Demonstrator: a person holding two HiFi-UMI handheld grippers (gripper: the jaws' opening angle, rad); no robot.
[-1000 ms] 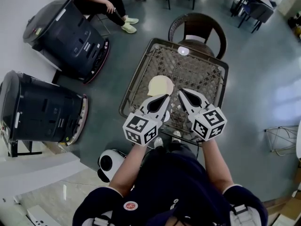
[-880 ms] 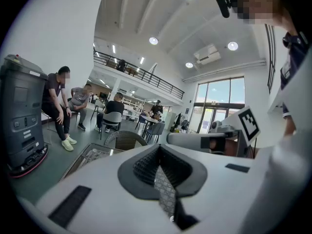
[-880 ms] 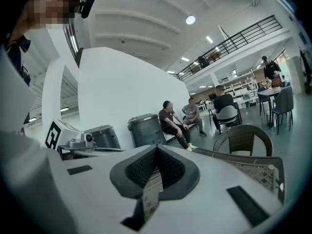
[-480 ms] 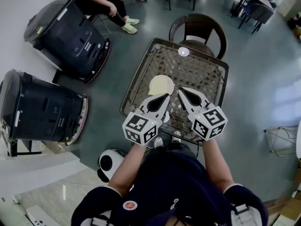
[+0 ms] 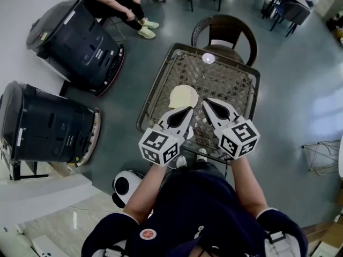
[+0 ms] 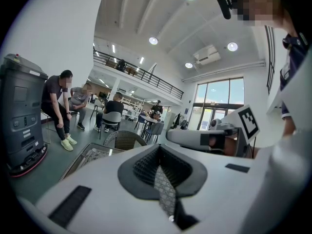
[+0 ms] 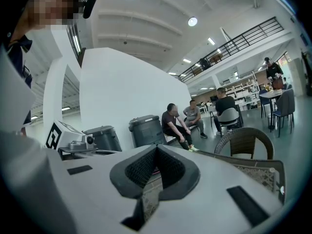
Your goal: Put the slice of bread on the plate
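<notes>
**Both grippers closed and empty over the near edge of the table**

Nearest, the person's arms hold the two grippers side by side above the near edge of the table (image 5: 154, 92). The left gripper (image 5: 188, 111) has its jaws pressed together with nothing between them. The right gripper (image 5: 206, 103) is likewise closed on nothing. Both lie nearly level, with their tips toward the middle of the woven tabletop.

Just beyond the left gripper's tip lies a pale round shape. A white crescent at its left looks like the plate (image 5: 172, 98). The cream patch over the rest looks like the slice of bread (image 5: 186, 95) lying on it, though it is too small to be sure. No other bread or plate shows.

If that reading holds, the bread already lies where the task wants it, and the closed, empty grippers fit a finished job. If the shape is a plate alone, the same pose fits the pause before a reach. Any pick-up from here would need the jaws opened first.

Farther on, a small white disc (image 5: 208, 58) sits near the table's far edge. A chair (image 5: 225, 28) stands behind it, and off to the left are black machines (image 5: 75, 36) and a seated person (image 5: 112, 4).
</notes>
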